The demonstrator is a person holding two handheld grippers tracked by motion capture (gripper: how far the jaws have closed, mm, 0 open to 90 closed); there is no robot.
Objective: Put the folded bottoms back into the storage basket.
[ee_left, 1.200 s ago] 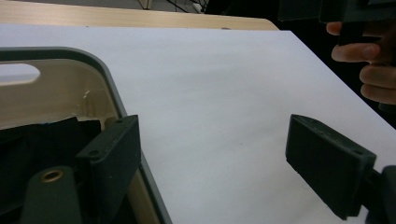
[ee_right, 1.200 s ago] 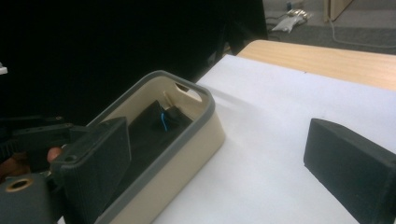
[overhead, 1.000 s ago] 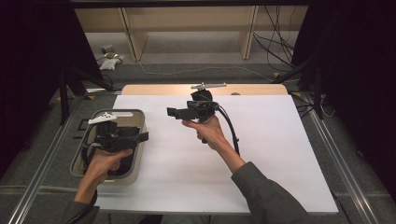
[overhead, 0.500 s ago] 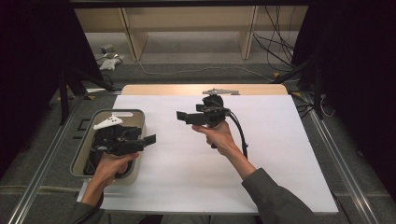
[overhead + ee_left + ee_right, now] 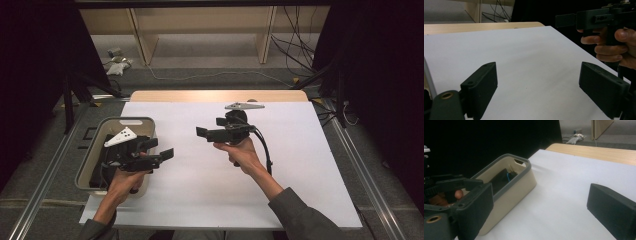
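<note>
since the earlier frame my left gripper (image 5: 167, 154) has come up and rightward, out of the beige bin (image 5: 95, 150) and over its right rim, toward the white sheet (image 5: 300, 165). my right gripper (image 5: 202, 132) has shifted a little to the right and nearer me, hovering above the middle of the sheet and pointing left. both tools are released: in the left gripper view the jaws stand wide apart over bare white sheet, and in the right gripper view they gape the same way, grasping nothing. the bin sits at the sheet's left edge, with something dark (image 5: 501, 178) inside.
</note>
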